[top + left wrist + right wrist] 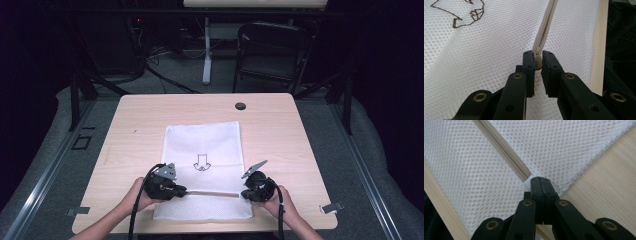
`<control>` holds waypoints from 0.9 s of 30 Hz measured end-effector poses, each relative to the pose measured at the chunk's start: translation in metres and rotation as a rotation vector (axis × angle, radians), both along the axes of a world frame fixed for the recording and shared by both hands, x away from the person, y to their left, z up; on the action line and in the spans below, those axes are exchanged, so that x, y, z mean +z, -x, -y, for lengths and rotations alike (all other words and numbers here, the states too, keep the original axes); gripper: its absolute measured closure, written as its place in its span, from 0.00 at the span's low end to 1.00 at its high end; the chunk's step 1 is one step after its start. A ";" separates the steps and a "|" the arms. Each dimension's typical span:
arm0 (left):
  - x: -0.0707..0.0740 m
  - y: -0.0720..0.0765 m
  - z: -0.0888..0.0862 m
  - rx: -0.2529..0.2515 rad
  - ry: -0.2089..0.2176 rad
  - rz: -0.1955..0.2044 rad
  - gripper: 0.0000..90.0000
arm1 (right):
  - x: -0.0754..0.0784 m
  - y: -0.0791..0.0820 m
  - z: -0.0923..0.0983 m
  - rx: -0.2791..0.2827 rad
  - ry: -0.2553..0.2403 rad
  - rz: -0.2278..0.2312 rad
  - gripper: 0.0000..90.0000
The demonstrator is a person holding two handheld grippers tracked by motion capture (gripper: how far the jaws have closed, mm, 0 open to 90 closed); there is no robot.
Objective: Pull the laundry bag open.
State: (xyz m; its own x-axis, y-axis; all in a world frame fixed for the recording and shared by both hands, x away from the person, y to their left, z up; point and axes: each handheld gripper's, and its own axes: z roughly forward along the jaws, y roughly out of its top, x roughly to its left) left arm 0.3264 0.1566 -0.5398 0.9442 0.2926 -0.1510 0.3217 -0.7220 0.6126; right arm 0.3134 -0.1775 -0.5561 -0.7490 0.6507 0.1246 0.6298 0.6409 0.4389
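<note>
Both grippers clamped on the mesh bag's [205,150] zipper [212,192].
Left gripper [538,62] pinches the zipper pull [538,62]; right gripper [539,182] grips fabric at the zipper's far end.

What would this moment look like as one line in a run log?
left gripper: shut on zipper pull | right gripper: shut on mesh bag edge at zipper end | bag flat on table

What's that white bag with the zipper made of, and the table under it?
The bag looks like white synthetic mesh fabric: it is covered in tiny regular holes. Its zipper seems to be beige woven tape with fine teeth, likely plastic. The table shows pale wood grain with a matt finish, possibly laminate.
</note>
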 end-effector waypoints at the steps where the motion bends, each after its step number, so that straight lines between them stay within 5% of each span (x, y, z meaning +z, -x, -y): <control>1: 0.000 0.000 0.000 0.000 -0.006 0.002 0.91 | 0.000 0.000 0.000 -0.001 0.000 0.000 1.00; 27: 0.001 0.001 -0.019 0.013 0.018 -0.009 0.91 | 0.000 0.001 -0.002 -0.001 0.018 0.017 1.00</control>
State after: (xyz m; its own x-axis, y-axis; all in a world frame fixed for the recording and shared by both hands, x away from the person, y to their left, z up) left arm 0.3254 0.1760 -0.5387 0.9388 0.3022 -0.1654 0.3370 -0.7063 0.6225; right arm 0.3123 -0.1758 -0.5560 -0.7505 0.6533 0.1001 0.6226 0.6481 0.4385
